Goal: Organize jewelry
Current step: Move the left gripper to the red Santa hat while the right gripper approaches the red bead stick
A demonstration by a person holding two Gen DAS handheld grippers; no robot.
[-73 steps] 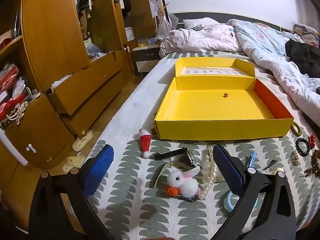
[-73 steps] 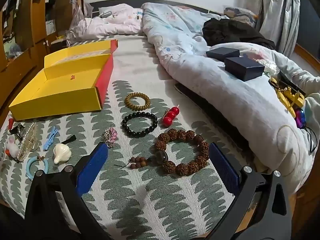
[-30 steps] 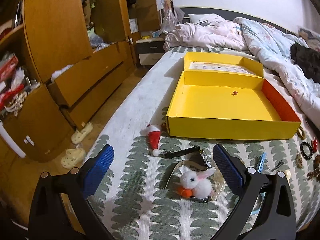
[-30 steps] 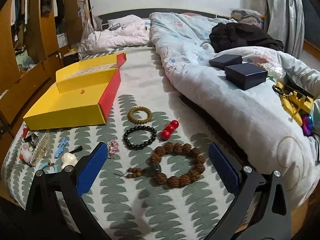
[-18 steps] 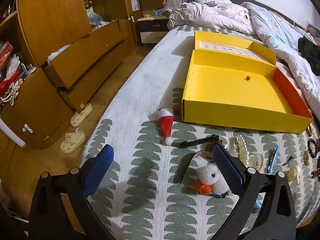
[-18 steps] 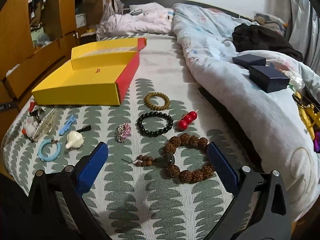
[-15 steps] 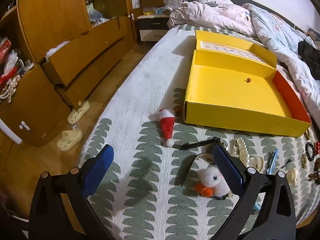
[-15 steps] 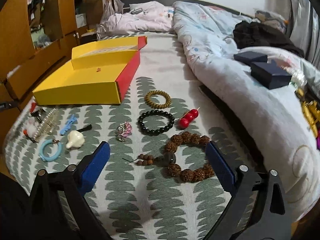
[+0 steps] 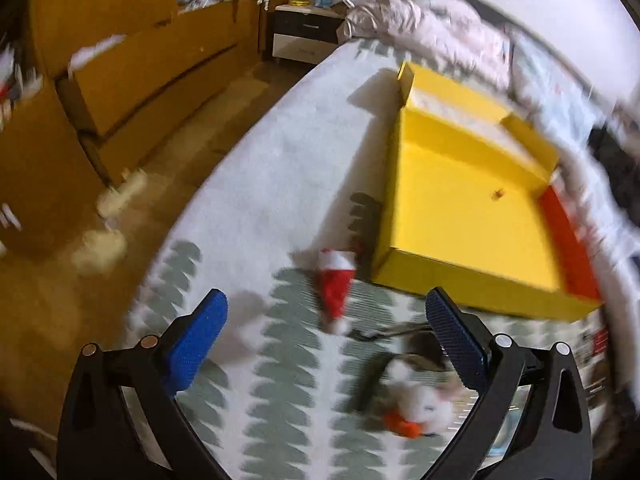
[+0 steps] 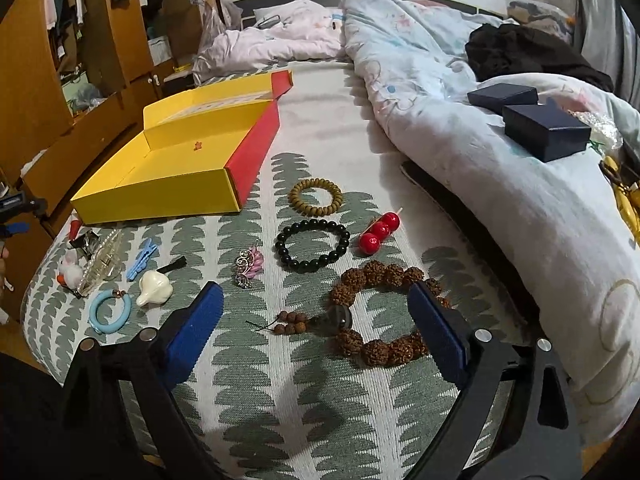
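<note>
Two pairs of fingers are over the bed, and both are empty, so I judge that I am at the step of choosing which piece goes next into the yellow box [image 10: 160,184]. The box lies open on the bed cover [image 10: 304,368], and only one very small thing is on its floor.

My right gripper [image 10: 316,320] hangs above the row of bracelets. Its blue fingers [image 10: 192,328] are wide apart and nothing is pressed between them. The jaws are only a little less wide than their full opening. The big brown seed bracelet [image 10: 380,312] lies on the cover under them: its left part with the dark round bead is in the gap, and the right finger covers a part of its ring. The black bead bracelet [image 10: 312,246], the red beads [image 10: 378,232] and the tan wooden bracelet [image 10: 316,197] lie further away, toward the box. The next move, I think, asks me to go down and close on one side of the seed bracelet, not on the whole ring.

My left gripper [image 9: 324,316] is also spread open and holds nothing. This view is blurred. The small red Santa hat [image 9: 335,284] lies between the finger tips, just beside the near corner of the box, and the white rabbit clip [image 9: 416,404] is low, close by the right finger.
</note>
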